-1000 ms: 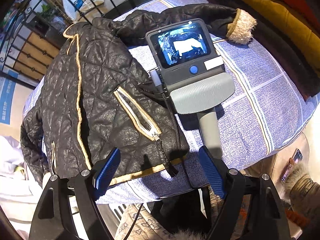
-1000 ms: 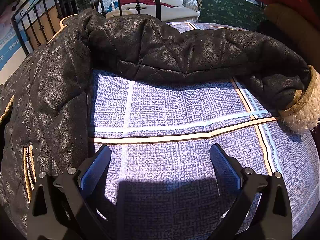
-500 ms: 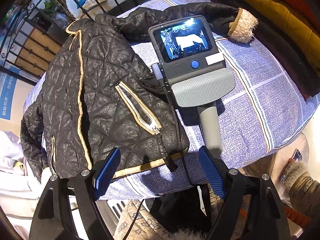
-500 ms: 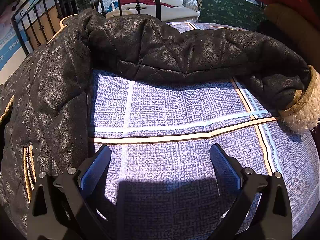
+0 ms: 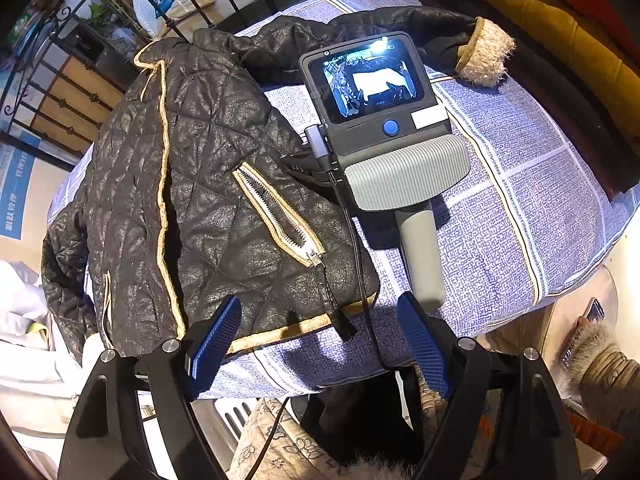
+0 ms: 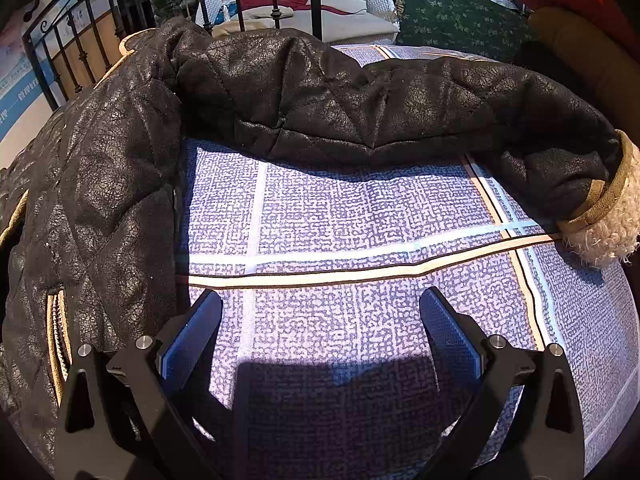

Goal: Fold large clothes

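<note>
Both grippers are standing with jaws apart, gripping nothing: the left gripper (image 5: 320, 344) is hovering over the jacket's hem at the bed's near edge, and the right gripper (image 6: 320, 340) is sitting on the bare bedspread (image 6: 360, 220). The quilted black jacket (image 5: 192, 200) is lying spread along the bed's left side, one sleeve (image 6: 400, 108) stretched toward the far right corner; folding looks barely begun.

Black quilted jacket (image 6: 320, 96) — sleeve outstretched, right claw (image 6: 320, 340) gaping, empty
</note>
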### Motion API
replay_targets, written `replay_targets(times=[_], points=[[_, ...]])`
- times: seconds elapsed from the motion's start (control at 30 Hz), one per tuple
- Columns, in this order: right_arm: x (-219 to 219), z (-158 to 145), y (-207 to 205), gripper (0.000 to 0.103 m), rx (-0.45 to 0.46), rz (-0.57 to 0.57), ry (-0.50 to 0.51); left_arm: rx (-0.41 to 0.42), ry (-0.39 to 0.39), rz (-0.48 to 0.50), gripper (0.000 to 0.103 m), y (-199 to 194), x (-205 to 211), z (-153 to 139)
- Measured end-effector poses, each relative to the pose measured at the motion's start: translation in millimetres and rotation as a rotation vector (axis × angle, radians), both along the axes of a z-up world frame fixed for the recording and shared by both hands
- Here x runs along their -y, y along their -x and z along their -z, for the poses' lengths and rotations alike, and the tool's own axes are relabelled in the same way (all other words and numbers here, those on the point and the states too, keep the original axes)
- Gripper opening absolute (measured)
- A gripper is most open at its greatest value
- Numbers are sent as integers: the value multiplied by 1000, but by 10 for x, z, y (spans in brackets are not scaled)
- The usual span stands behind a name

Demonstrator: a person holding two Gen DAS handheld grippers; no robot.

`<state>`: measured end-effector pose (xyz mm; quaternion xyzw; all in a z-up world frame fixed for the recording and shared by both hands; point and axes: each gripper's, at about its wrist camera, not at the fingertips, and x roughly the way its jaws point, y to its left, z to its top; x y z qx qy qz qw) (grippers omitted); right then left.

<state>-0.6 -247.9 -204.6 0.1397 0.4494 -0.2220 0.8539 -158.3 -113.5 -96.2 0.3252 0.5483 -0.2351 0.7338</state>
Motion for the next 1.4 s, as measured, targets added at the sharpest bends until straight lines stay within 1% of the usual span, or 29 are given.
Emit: replay_targets(times=[0.43,1.03,1.4], points=[[14,-9,-10,99,0,0,0,6,6,-25,78,-16,-77,-15],[14,-5,-10,99,-1,0,0,6,9,-29,78,-12,-126,-21],[8,-1,-8,99,-1,0,0,11,15,-63,78,-54,-241,-41]])
